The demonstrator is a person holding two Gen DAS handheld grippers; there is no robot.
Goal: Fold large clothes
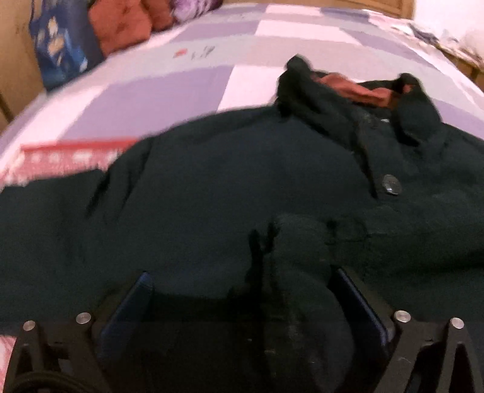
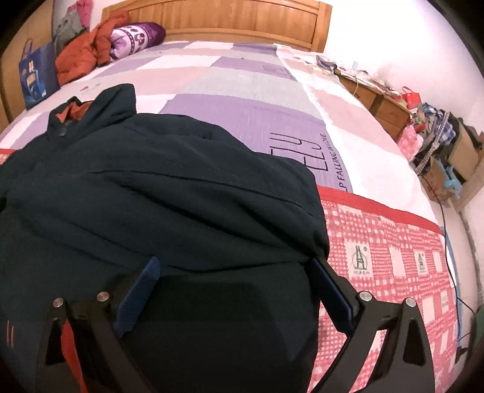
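A large dark navy jacket (image 1: pixel 211 187) lies spread on the bed, its collar with orange lining (image 1: pixel 348 87) at the far right and a metal button (image 1: pixel 391 184) below it. My left gripper (image 1: pixel 245 287) stands open low over the jacket. A dark sleeve end (image 1: pixel 302 257) lies between its blue pads, close to the right one. In the right wrist view the jacket (image 2: pixel 151 196) shows a folded edge over a red checked cloth (image 2: pixel 378 257). My right gripper (image 2: pixel 234 269) is open wide, fingers resting against the fabric near that edge.
The purple and white patchwork quilt (image 2: pixel 242 90) stretches to a wooden headboard (image 2: pixel 217 21). An orange garment (image 2: pixel 87 51), a purple pillow (image 2: pixel 136 36) and a blue bag (image 2: pixel 36 78) sit at the far left. Clutter and boxes (image 2: pixel 438 142) crowd the floor on the right.
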